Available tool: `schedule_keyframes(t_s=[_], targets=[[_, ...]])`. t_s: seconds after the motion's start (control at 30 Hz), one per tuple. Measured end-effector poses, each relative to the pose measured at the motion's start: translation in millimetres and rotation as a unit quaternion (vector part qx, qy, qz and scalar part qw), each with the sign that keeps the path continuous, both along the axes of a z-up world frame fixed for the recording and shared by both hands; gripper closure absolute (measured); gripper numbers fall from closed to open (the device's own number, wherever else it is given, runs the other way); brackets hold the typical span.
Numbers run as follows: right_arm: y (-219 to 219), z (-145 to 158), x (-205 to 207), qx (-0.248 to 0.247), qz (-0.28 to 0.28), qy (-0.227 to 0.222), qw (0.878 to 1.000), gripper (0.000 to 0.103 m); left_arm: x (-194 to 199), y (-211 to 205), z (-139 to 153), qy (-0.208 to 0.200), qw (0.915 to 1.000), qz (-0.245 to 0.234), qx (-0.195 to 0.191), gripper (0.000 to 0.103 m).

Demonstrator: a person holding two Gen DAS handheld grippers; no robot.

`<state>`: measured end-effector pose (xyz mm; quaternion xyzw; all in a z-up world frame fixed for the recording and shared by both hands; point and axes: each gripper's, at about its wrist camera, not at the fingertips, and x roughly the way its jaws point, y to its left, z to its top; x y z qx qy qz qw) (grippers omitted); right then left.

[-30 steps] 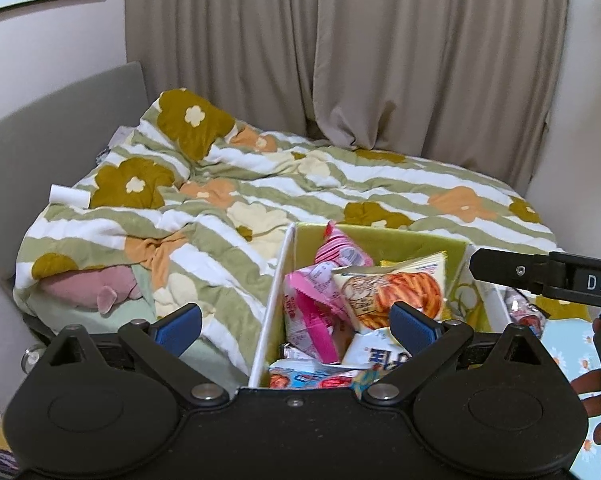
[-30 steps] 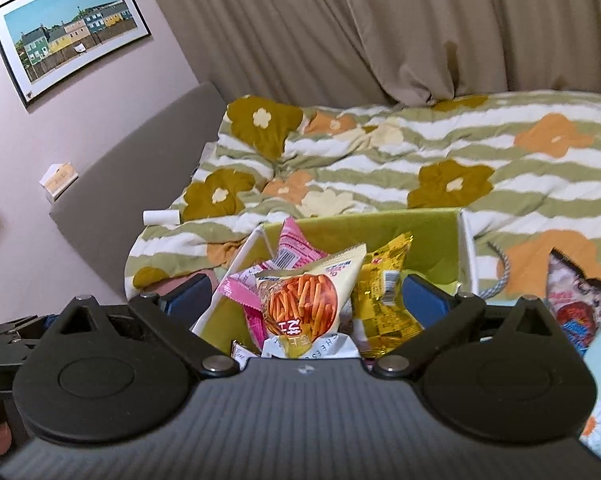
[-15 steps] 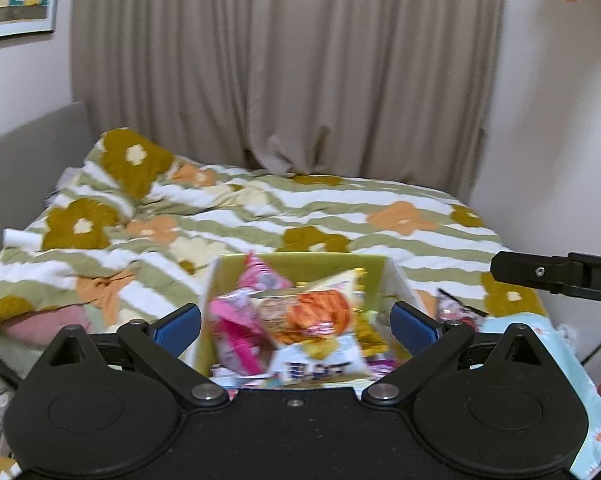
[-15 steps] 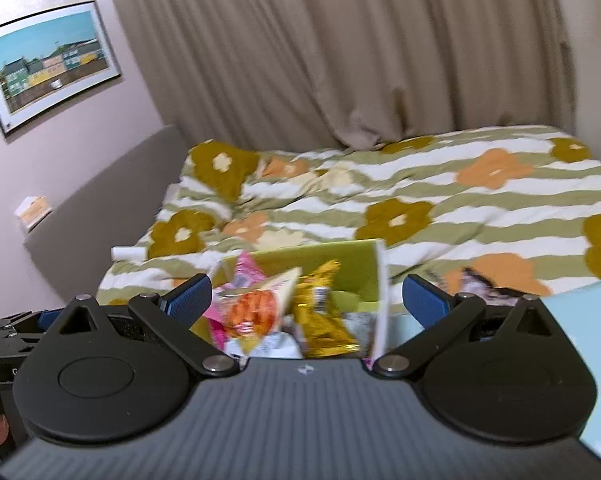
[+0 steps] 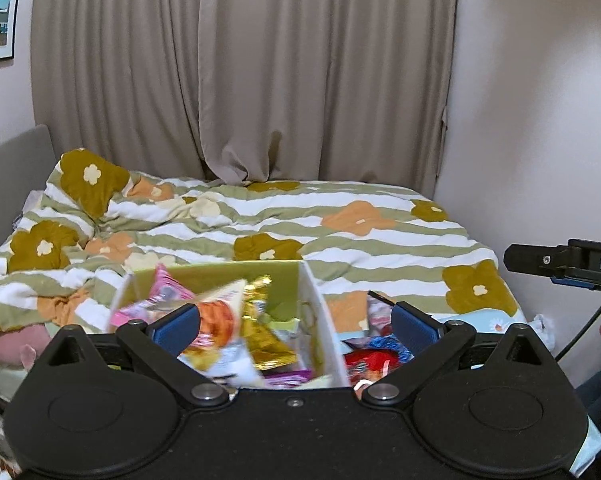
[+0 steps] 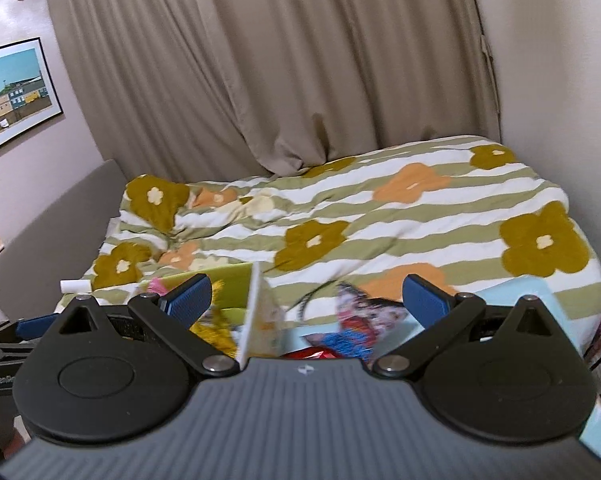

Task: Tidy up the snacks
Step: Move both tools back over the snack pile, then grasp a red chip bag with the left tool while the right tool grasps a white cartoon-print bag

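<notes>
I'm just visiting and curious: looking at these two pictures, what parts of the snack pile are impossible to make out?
- Left wrist view: the bottom of the snack box is hidden behind the left claw body.
- Left wrist view: the orange snack bag is motion-blurred; its print is unreadable.
- Right wrist view: the red packet is mostly covered by the right claw body.
- Right wrist view: the box contents are largely hidden by the claw's left finger.
</notes>
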<state>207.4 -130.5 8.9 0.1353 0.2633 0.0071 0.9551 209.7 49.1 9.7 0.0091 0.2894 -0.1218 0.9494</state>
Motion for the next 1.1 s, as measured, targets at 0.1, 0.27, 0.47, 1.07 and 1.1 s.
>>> schedule_keyframes(t_s=[0.1,0.27,0.47,1.07,1.1], targets=[[-27,-3,9,0.005,0.012,0.016,1.000,0.000,0,-28,-5,0.006,1.0000,0.006,-0.001,0.000],[-68,-15,28,0.010,0.031,0.036,0.999,0.000,4,-74,-19,0.018,0.9994,0.023,0.020,0.000],[-102,-37,57,0.005,0.074,0.069,0.995,0.000,13,-121,-49,0.043,0.9968,0.051,0.045,0.000],[-117,-124,163,0.003,0.250,0.133,0.959,0.000,69,-187,-160,0.132,0.9694,0.115,0.173,0.007],[-115,-128,168,0.001,0.259,0.137,0.956,0.000,71,-188,-164,0.135,0.9681,0.116,0.176,0.007]])
